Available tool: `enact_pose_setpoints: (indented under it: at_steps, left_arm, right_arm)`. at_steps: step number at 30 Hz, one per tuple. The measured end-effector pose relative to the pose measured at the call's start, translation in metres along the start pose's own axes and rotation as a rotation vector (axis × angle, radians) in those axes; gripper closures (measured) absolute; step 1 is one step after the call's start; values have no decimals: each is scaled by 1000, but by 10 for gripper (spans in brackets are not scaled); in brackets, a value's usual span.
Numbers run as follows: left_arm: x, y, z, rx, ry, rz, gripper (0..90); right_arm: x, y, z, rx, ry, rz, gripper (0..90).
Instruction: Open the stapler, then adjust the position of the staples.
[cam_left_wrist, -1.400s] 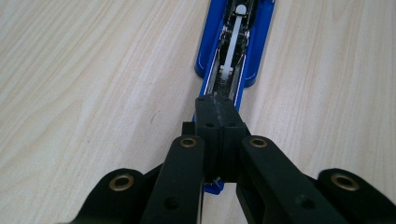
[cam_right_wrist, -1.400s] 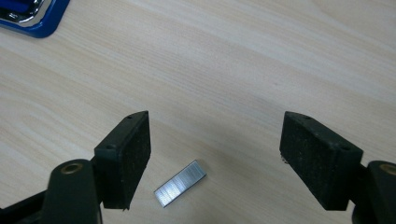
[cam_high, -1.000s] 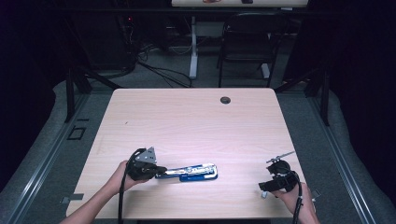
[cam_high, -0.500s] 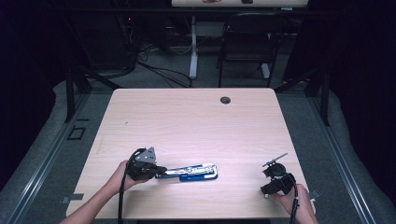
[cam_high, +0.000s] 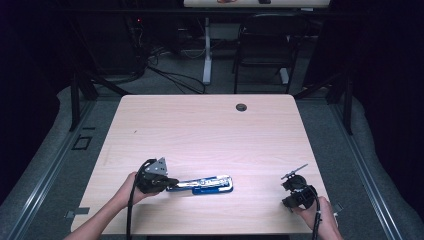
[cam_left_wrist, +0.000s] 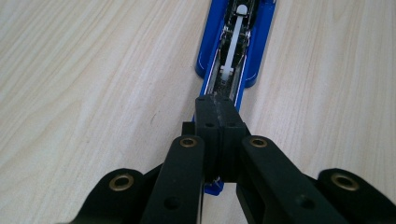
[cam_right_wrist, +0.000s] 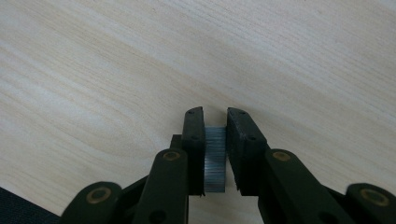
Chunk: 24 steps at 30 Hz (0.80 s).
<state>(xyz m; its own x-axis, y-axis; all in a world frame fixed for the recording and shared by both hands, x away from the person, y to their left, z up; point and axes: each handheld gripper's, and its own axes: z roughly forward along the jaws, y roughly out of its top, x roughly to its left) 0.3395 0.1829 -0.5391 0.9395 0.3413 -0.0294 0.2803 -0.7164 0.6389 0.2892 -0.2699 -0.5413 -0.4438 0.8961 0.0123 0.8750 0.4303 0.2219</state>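
Blue stapler (cam_high: 205, 184) lies opened flat at the near table (cam_high: 200, 130) edge; left gripper (cam_left_wrist: 218, 116), jaws shut, clamps its near end. Right gripper (cam_right_wrist: 215, 140), well apart, has just been closing on a grey staple strip (cam_right_wrist: 215, 158). Cable hole (cam_high: 241, 107) far side.

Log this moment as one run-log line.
left gripper: shut on open blue stapler | right gripper: jaws just closing around staple strip | table: both hands low

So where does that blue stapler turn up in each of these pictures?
High view: the opened blue stapler lies near the table's front edge, left of centre, its end clamped in the left hand-held gripper.
Left gripper view: top centre, running away from the jaws.
Shared landmark: the pale wooden table.
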Motion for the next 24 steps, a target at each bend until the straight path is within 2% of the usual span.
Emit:
enact_pose_setpoints:
  at_steps: [1, 4, 8, 11, 13, 16, 19, 20, 22, 23, 24]
  left_arm:
    - [0, 0, 0, -2, -2, 0, 900]
    - [0, 0, 0, -3, -2, -1, 900]
    - [0, 0, 0, -2, -3, -1, 900]
    - [0, 0, 0, 2, -2, 1, 900]
    - [0, 0, 0, 1, -3, 1, 900]
    - [0, 0, 0, -3, -3, -1, 900]
    - [0, -1, 1, -7, -2, -3, 900]
    - [0, -1, 1, -8, -2, -4, 900]
    - [0, -1, 1, -7, -2, 0, 900]
    - [0, 0, 0, -5, -2, -2, 900]
    - [0, 0, 1, -6, -1, -3, 900]
  right_arm:
    - [1, -1, 1, -19, 5, 15, 777]
    - [0, 0, 1, -6, -4, -4, 781]
    - [1, 0, -1, -21, 2, -6, 784]
    - [2, 0, -4, -38, 0, -8, 784]
    - [3, -1, -4, -75, -1, 10, 784]
    - [2, 1, -8, -57, -12, -20, 784]
    - [4, 4, -9, -91, -8, -17, 784]
    - [4, 5, -11, -81, -4, -27, 784]
    - [7, 8, -11, -107, -10, -28, 784]
    - [7, 9, -12, -103, 3, -42, 784]
    - [8, 10, -12, -105, -7, -43, 784]
